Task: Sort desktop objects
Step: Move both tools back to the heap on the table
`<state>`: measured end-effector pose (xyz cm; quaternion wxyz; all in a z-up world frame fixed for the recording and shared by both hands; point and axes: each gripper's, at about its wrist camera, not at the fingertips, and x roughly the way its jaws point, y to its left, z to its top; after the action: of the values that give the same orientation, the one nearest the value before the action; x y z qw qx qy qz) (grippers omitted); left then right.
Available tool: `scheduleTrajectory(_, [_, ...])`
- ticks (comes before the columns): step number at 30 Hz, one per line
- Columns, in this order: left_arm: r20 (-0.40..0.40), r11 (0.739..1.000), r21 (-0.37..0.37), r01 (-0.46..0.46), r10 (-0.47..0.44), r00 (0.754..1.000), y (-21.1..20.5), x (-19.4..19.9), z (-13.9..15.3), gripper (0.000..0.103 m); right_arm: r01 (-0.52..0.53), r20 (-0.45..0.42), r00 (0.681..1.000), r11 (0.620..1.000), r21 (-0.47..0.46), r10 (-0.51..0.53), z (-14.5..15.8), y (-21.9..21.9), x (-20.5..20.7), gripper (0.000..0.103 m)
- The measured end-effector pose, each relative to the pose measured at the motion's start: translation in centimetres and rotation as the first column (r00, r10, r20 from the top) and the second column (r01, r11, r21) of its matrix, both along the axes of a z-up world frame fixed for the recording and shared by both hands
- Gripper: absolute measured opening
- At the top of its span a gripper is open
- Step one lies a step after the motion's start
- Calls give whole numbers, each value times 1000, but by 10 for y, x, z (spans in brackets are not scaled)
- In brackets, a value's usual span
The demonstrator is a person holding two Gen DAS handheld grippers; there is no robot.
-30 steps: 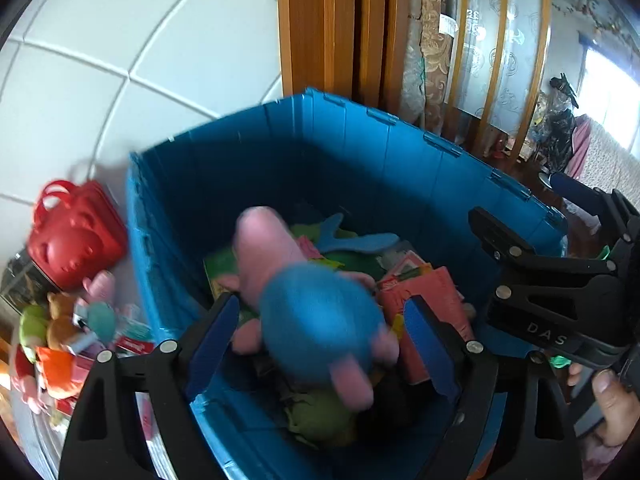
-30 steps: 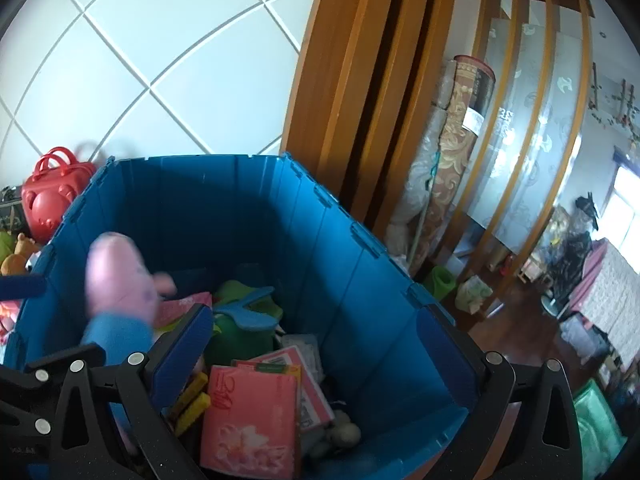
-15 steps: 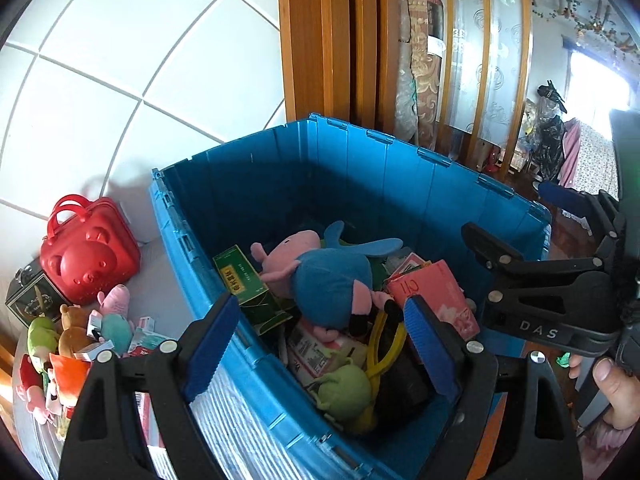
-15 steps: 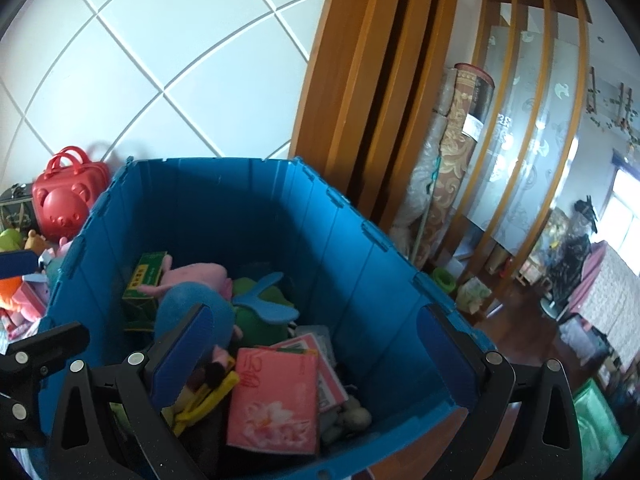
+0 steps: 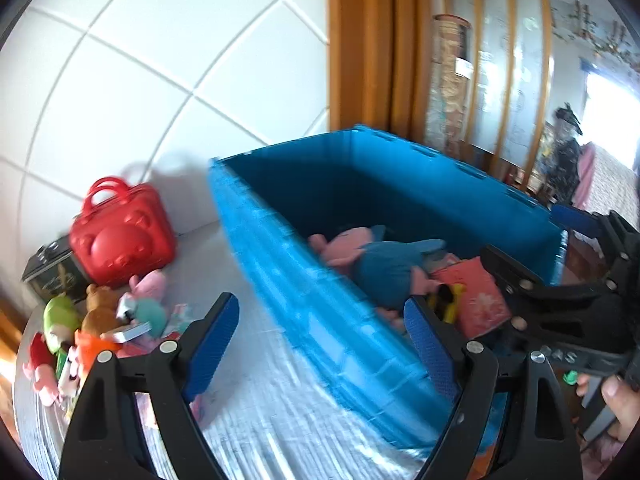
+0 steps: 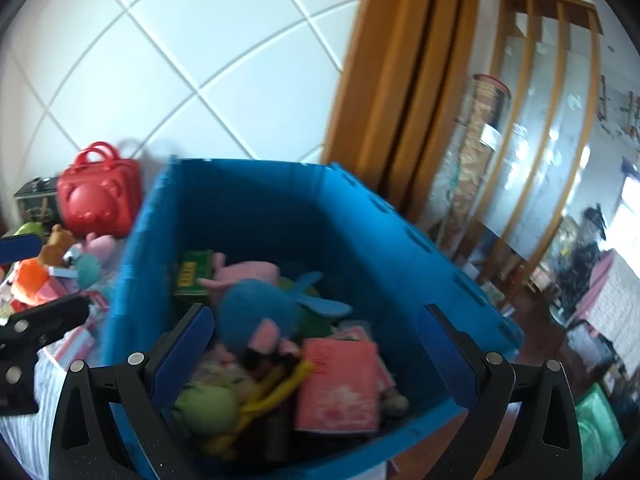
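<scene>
A blue plastic bin [image 5: 320,300] [image 6: 248,184] stands on the white-clothed table. Inside it lie a pink and blue plush [image 5: 380,264] [image 6: 256,312], a pink packet [image 5: 472,300] [image 6: 340,384], a green box [image 6: 194,276], a green plush [image 6: 206,404] and a yellow item [image 6: 276,388]. My left gripper [image 5: 320,340] is open and empty, straddling the bin's near left wall. My right gripper [image 6: 316,340] is open and empty above the bin's near end. A pile of small plush toys [image 5: 100,320] [image 6: 48,268] lies on the table left of the bin.
A red bear-faced case [image 5: 120,236] [image 6: 96,200] and a dark box [image 5: 52,272] stand by the tiled wall behind the pile. A wooden door frame [image 6: 400,80] rises behind the bin. A hand [image 5: 616,400] holds the right gripper's black body [image 5: 560,312].
The pink and blue plush left my left jaws and now lies in the bin. Both grippers have drawn back and swung left, bringing the toy pile into view.
</scene>
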<state>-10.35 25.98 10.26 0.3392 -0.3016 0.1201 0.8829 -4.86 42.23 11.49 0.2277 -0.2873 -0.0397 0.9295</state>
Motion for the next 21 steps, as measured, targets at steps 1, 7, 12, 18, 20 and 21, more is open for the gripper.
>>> scheduleTrajectory(1, [5,1000,2,-15,15,1000,-7,-4,-1,85,-17,-4,1000,1000,0,17,1,-9,-2,103])
scheduleTrajectory(7, [10,992,6,-129,129,992,-66,-27,-17,85,-132,-25,991,991,-2,132,3,-64,-23,103])
scheduleTrajectory(12, [72,969,7,-245,244,967,-125,-54,-44,85,-242,-35,970,970,-23,241,-2,-108,-49,103])
scheduleTrajectory(18, [138,910,-42,-412,414,900,-201,-83,-89,85,-378,0,925,923,-79,379,-24,-159,-89,103])
scheduleTrajectory(20, [142,878,-73,-472,478,867,-228,-91,-106,85,-408,31,909,905,-123,415,-40,-174,-105,103])
scheduleTrajectory(21, [146,865,-86,-495,503,852,-240,-94,-114,85,-416,43,904,899,-138,425,-47,-178,-109,103])
